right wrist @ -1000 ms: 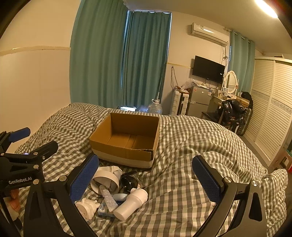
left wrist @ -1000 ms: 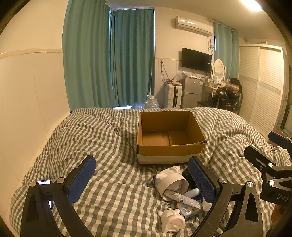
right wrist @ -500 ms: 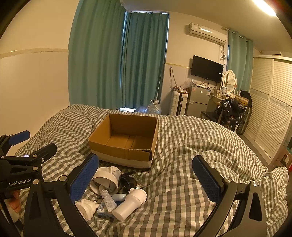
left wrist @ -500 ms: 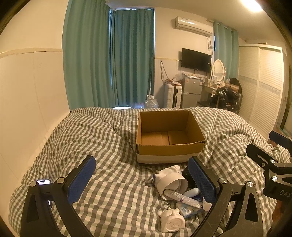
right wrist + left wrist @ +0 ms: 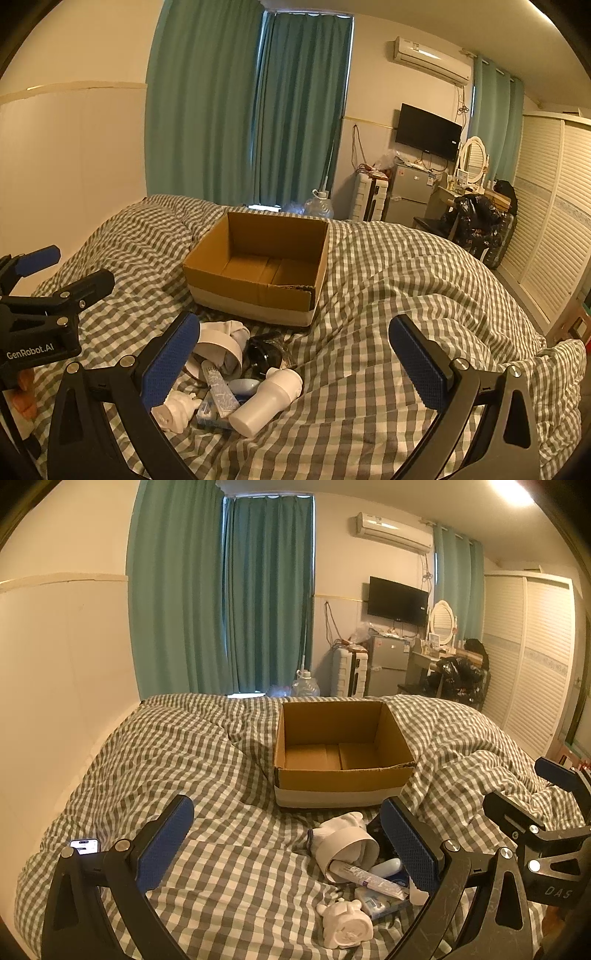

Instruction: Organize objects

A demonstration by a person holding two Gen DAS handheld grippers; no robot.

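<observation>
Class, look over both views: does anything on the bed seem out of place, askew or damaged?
Yes. The small items lie jumbled in a heap on the blanket in front of the cardboard box, which holds nothing. The white bottle lies on its side, and the box's front rim looks torn at one corner.

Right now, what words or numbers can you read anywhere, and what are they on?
"GenRobot.AI": on the left hand-held gripper, white letters on its black body.
"DAS": on the right hand-held gripper, cut off at the picture's edge.
Tube in the pile: has print, too small to read.
Small packet: print blurred.
Phone on the bed: screen lit, text unreadable.
Cardboard box: no writing visible.
</observation>
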